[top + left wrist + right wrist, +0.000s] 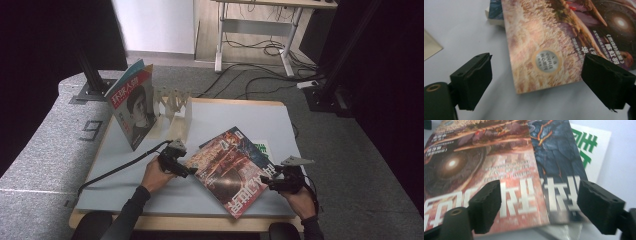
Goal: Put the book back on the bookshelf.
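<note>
A stack of magazines lies askew on the pale table (130,195). The top magazine (230,172) has a red-orange cover with a dark planet. Under it a dark blue magazine (556,152) shows, and lowest a white one with green characters (591,147). My left gripper (187,171) is at the top magazine's left corner (529,85); its jaws (536,82) stand open on either side of that corner without touching it. My right gripper (267,181) is at the stack's right edge, open (536,205), its pads hanging apart over the covers' near edges.
A magazine with a portrait cover (132,107) stands upright at the back left, leaning at a light wooden rack (175,107). A black cable (115,170) trails left from my left gripper. Beyond the table are a desk frame and floor cables (260,55).
</note>
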`<state>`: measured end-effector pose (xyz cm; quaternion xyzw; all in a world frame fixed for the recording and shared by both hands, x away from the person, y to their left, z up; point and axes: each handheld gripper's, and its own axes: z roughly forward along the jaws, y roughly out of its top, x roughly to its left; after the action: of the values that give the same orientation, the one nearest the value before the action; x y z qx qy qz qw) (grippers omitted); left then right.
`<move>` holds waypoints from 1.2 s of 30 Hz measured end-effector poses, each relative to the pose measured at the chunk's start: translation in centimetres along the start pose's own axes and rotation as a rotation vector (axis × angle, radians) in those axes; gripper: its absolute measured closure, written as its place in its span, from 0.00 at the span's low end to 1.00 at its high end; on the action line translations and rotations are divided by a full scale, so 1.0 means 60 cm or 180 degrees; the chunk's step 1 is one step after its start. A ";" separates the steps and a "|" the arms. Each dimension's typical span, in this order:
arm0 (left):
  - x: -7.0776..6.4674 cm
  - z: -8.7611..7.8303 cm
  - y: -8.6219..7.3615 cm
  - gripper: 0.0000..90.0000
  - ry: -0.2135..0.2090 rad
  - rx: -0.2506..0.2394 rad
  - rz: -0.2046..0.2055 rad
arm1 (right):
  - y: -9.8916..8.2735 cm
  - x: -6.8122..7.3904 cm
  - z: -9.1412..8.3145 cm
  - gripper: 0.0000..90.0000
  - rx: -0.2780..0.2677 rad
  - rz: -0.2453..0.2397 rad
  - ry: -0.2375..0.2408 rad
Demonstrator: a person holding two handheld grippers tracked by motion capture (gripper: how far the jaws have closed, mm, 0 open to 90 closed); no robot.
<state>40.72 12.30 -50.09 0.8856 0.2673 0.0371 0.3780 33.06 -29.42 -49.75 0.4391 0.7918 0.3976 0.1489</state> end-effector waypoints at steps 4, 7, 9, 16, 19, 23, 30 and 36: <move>-0.002 0.007 0.006 0.13 0.0000 0.0036 0.0031 | -0.011 0.001 -0.011 0.30 0.0001 0.0010 -0.0033; -0.001 0.013 0.008 0.13 0.0003 0.0065 0.0040 | -0.017 0.004 -0.017 0.35 -0.0004 0.0020 -0.0041; -0.001 0.014 0.008 0.13 0.0007 0.0067 0.0039 | -0.021 0.007 -0.020 0.39 -0.0008 0.0027 -0.0010; 0.001 0.022 0.008 0.14 -0.0065 0.0072 -0.0004 | -0.034 0.025 -0.016 0.36 0.0041 0.0015 0.0065; 0.001 0.024 0.008 0.14 -0.0080 0.0080 -0.0027 | -0.037 0.032 -0.013 0.32 0.0048 -0.0014 0.0033; 0.001 0.029 0.007 0.15 -0.0153 0.0078 -0.0041 | -0.037 0.035 -0.012 0.29 0.0014 -0.0001 0.0025; -0.002 0.033 0.004 0.15 -0.0160 0.0101 -0.0044 | -0.031 0.038 -0.003 0.25 0.0017 -0.0015 0.0024; -0.005 0.030 0.003 0.15 -0.0129 0.0139 -0.0012 | -0.026 0.044 0.002 0.26 0.0045 -0.0072 -0.0069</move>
<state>41.06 10.87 -51.19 0.8937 0.2620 0.0126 0.3639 30.76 -27.68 -50.72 0.4355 0.7979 0.3855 0.1588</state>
